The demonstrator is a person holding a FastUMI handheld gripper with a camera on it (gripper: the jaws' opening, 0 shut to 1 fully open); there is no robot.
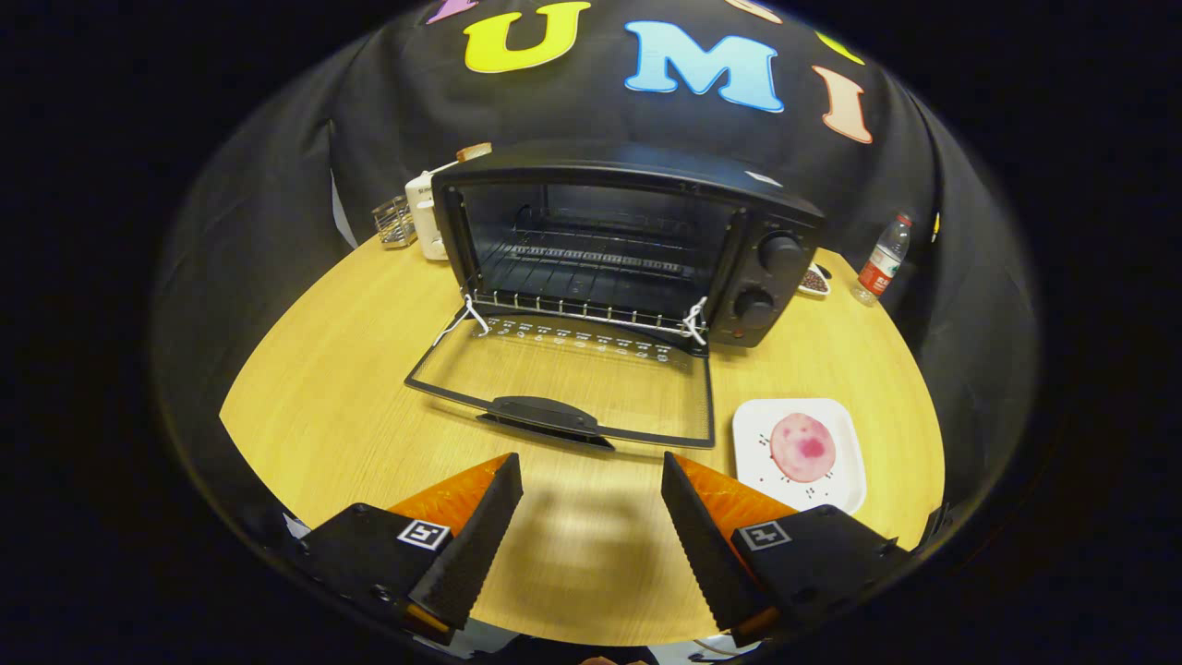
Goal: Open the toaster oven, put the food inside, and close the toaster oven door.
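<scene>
My gripper (591, 466) hangs over the near edge of the table (323, 406), jaws spread wide, nothing between them but bare wood and their own shadow. One finger (471, 545) sits at my seven o'clock, the other at five.

Just past the tip of that five o'clock finger, out at two o'clock, there's the plate (850, 462), white and square with rounded corners, flat on the table. On it lies the food (802, 447), a round pink piece with a darker red blotch near its middle. It's untouched, apart from my fingers.

Dead ahead at twelve o'clock, the door (563, 379) is already down, lying flat on the table, its glass showing the wood beneath. Its handle (545, 414) points straight back at me, just beyond my fingertips.

Behind the door, the oven (628, 249) stands open, dark inside, with a wire rack (591, 309) along the front of the cavity. Two knobs (780, 251) are stacked on its panel at one o'clock.

Farther back at eleven o'clock, a white appliance (425, 217) and a small wire holder (395, 223) sit beside the oven. Way off at two o'clock, a bottle (882, 260) stands near the table's far edge, a small dish (814, 280) between it and the oven.
</scene>
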